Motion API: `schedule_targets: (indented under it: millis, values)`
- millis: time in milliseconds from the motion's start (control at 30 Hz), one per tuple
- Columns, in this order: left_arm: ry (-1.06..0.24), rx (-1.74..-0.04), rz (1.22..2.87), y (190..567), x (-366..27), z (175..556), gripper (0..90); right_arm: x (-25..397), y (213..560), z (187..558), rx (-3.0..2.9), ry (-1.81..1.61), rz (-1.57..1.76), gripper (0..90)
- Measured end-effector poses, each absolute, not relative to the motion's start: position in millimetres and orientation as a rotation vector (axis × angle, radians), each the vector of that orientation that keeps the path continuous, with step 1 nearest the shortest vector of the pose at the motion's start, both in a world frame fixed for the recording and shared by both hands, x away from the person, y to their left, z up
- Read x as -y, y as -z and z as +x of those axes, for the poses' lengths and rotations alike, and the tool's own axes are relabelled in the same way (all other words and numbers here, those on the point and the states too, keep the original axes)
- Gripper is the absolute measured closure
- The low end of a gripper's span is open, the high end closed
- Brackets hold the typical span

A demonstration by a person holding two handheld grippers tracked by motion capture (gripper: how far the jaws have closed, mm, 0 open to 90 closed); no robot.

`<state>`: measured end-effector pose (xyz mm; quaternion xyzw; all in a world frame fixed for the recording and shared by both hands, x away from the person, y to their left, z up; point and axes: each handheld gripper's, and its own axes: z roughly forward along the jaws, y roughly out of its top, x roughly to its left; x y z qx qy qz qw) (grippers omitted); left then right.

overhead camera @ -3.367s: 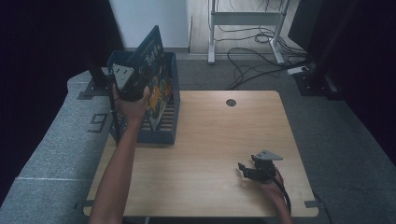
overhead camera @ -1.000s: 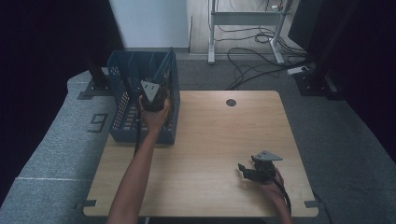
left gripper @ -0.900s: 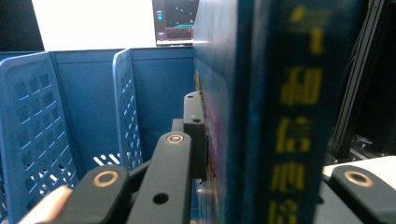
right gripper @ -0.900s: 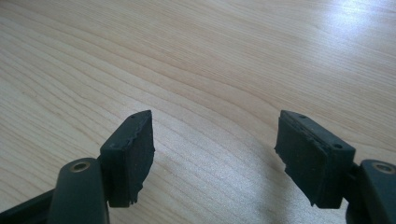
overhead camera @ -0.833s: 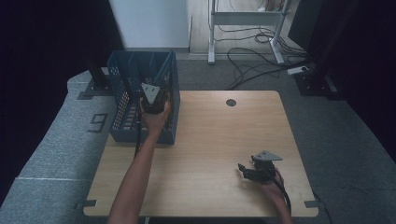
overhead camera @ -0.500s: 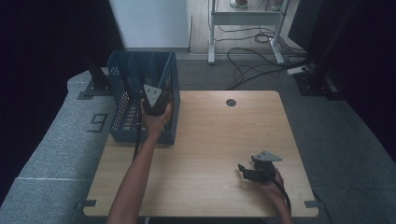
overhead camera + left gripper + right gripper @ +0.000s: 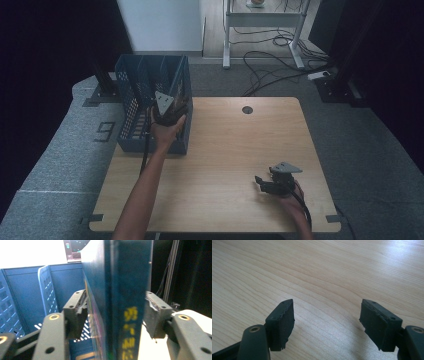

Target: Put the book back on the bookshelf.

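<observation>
My left tongs (image 7: 113, 315), jaws now slack around the book (image 7: 120, 290) lowered into the crate (image 7: 150, 85) at 10 o'clock; right tongs (image 7: 329, 322) idle, open, empty.

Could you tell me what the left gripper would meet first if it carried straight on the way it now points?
Probably the dark blue book between the left gripper's fingers, with the blue basket behind.
</observation>
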<state>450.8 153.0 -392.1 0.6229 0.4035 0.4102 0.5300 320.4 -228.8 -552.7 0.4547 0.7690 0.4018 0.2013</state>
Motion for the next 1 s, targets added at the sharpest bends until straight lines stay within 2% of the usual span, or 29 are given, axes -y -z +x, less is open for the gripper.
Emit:
schedule_targets:
  millis: [500,1000]
  values:
    - [-0.907,-0.970,1.507,387,-168,437,29.7,228,553,320,-2.147,-1.116,1.273,26.6]
    - [-0.843,-0.952,1.592,391,-175,421,26.0,229,552,320,-2.150,-1.117,1.276,26.5]
